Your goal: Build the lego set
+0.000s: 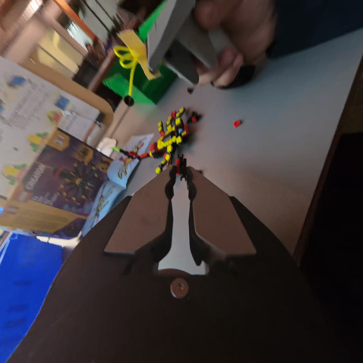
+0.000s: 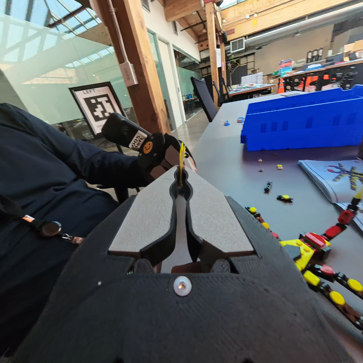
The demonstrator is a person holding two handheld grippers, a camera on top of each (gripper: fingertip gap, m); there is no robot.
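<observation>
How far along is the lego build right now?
Partly done. The yellow, red and black spider model already has a body and several jointed legs on the table. In hand: the left gripper pinches a small red and black piece, and the right gripper is shut on a thin yellow piece. Left: loose bits lie scattered beside the open instruction booklet.

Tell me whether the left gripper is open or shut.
Shut on a piece: the left gripper pinches a small black-and-red lego piece between its fingertips, just short of the spider model.
</observation>
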